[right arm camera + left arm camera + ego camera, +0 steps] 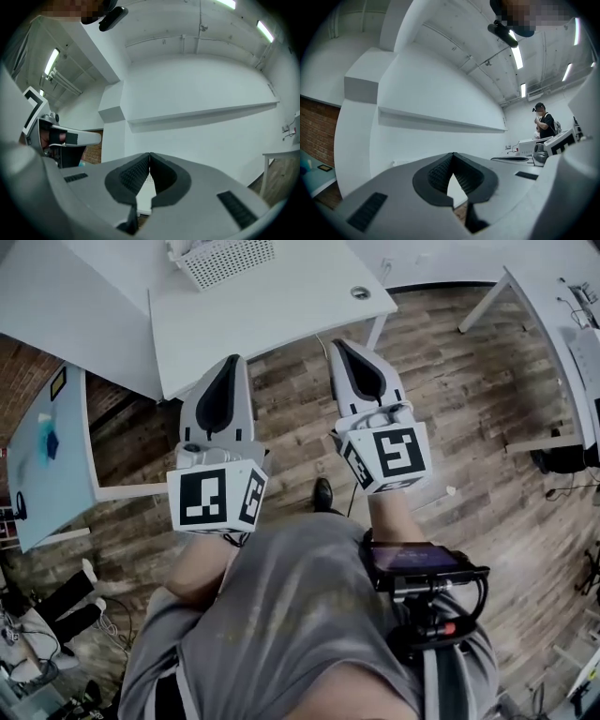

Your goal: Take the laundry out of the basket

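A white perforated laundry basket stands on the white table at the top edge of the head view; no laundry shows in it. My left gripper and right gripper are held side by side over the wooden floor, their tips at the table's near edge, short of the basket. Both are shut with nothing between the pads. In the left gripper view the left gripper points level at a white wall, its ribbed pads meeting at the tip. The right gripper looks the same in its own view.
A pale blue table with a small blue item stands to the left and a white desk to the right. Wooden floor lies between them. A person stands far off by a counter with equipment.
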`<state>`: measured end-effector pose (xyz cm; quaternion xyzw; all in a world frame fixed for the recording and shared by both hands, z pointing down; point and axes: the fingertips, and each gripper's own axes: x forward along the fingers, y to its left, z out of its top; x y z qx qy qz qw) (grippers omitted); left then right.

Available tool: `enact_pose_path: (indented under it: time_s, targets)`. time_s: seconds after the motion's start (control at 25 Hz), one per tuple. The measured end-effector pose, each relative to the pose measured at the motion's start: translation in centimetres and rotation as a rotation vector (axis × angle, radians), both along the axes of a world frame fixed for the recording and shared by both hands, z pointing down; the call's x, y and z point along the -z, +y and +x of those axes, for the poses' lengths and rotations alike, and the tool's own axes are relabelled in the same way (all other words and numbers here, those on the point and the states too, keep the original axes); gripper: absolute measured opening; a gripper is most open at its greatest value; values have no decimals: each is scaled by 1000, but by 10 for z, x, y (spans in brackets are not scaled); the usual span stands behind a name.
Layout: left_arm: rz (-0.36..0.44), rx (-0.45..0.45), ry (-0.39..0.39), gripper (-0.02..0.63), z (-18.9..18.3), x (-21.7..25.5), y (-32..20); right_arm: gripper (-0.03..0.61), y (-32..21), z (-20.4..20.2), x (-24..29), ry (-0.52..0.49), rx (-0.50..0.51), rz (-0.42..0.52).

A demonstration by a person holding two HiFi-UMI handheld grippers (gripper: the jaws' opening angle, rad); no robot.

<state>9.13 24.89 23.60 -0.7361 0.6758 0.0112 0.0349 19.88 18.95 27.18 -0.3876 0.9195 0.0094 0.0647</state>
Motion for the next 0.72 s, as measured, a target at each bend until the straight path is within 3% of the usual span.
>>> enact_pose_path:
  time_s: [0.36,0.72]
  targets:
    - [-26,24,-23,9,16,-4,-44,8,-46,11,-12,-21,33,-39]
    - [-44,33,-8,9,2,-13,-79,8,-79,2,-21,-6,39,-55]
